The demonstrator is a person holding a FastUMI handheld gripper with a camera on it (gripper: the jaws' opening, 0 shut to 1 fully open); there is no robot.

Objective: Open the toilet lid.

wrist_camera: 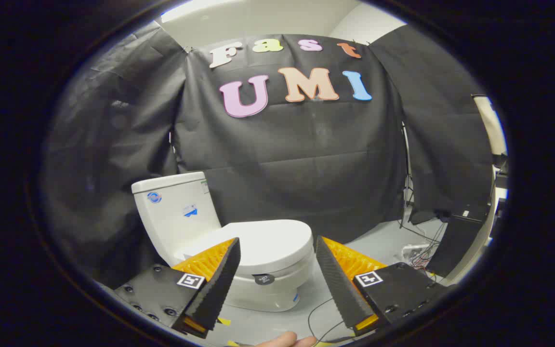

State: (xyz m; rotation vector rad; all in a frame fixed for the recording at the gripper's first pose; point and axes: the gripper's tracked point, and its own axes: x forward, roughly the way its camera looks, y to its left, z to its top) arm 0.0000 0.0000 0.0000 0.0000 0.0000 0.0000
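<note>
A white toilet (239,250) stands on the grey floor against the black cloth wall, its tank (176,212) at the left. Its lid (263,243) lies flat and closed over the bowl. My gripper (277,246) is open and holds nothing. The fingers stand wide apart, nearer to me than the toilet. The lid's front edge shows in the gap between them. The left finger (219,284) overlaps the bowl's left side in the picture, while the right finger (337,284) sits just right of the bowl.
Cables (417,255) run over the grey floor (378,246) to the right of the toilet, beside a dark box (455,241). A thin cable (318,320) loops on the floor near the right finger. A person's fingertip (287,341) shows below the fingers.
</note>
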